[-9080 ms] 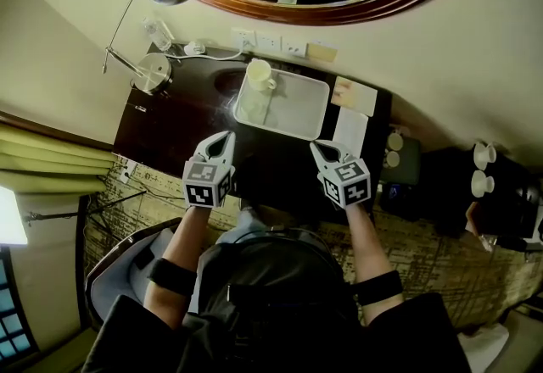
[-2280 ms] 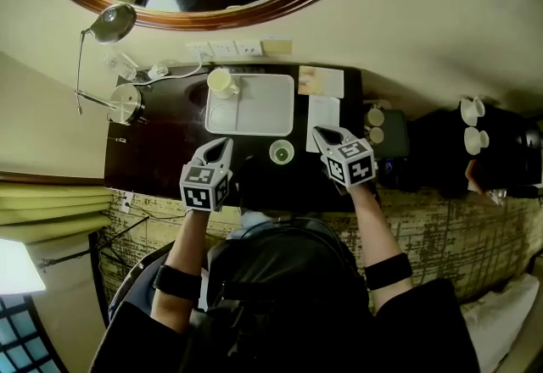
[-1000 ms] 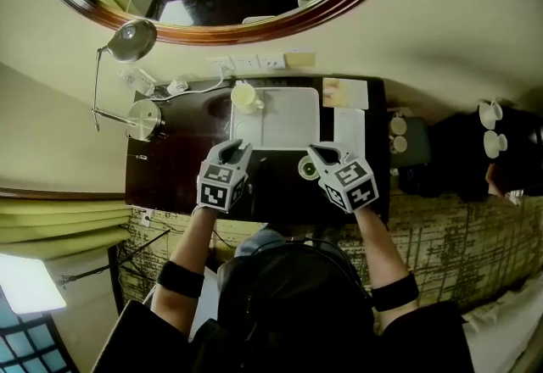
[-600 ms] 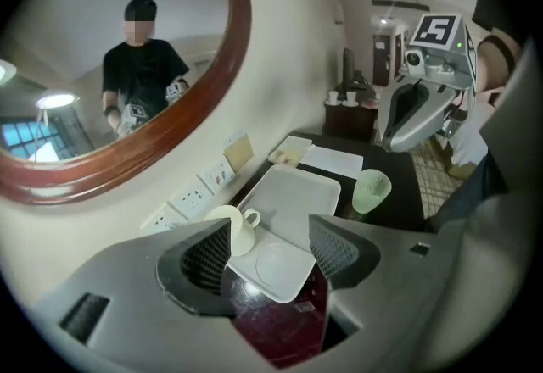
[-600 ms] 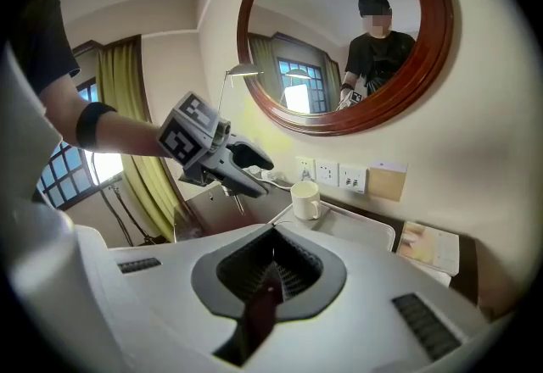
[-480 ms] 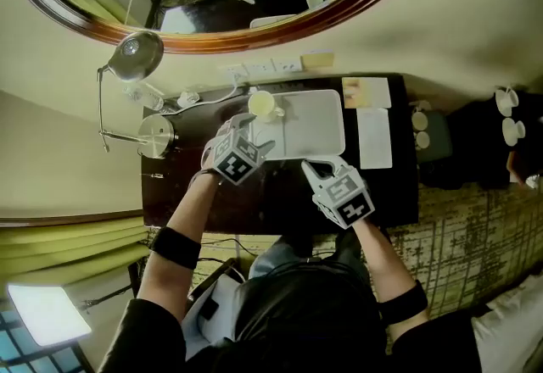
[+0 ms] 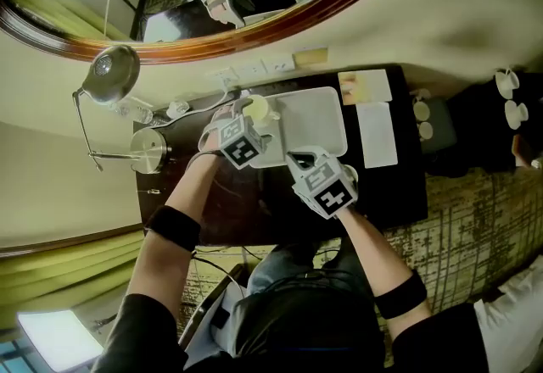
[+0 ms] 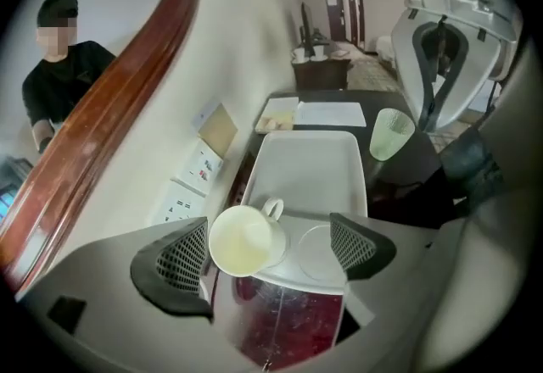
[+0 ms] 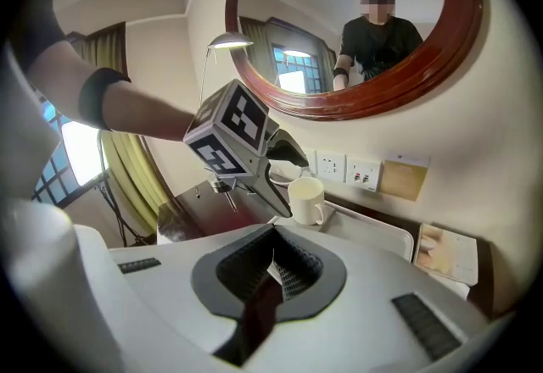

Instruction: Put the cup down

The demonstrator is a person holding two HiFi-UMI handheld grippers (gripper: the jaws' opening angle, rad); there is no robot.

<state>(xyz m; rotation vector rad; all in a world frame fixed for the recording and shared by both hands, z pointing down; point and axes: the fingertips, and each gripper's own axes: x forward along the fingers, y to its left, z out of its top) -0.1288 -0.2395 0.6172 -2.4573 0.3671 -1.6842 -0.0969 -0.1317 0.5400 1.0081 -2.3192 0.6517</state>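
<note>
Jaws of the left tool [image 8: 270, 244] are standing wide, having just been opening, and are straddling the cream ceramic mug [image 8: 246, 242] that is sitting upright in a corner of the white rectangular tray [image 8: 314, 168], probably lining up a grasp, not yet pressing. The right tool [image 9: 276, 274] is hovering closed and empty near the pale green cup [image 8: 390, 134], which is already standing on the dark surface [image 7: 390, 185].

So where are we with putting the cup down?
Done: the green cup stands upright on the dark table beside the tray, free of both grippers. In hand: nothing; the left gripper, whose jaws have just been opening, straddles the white mug on the tray without pressing it, and the right gripper is shut, empty. Left: probably gripping and moving that mug.
</note>
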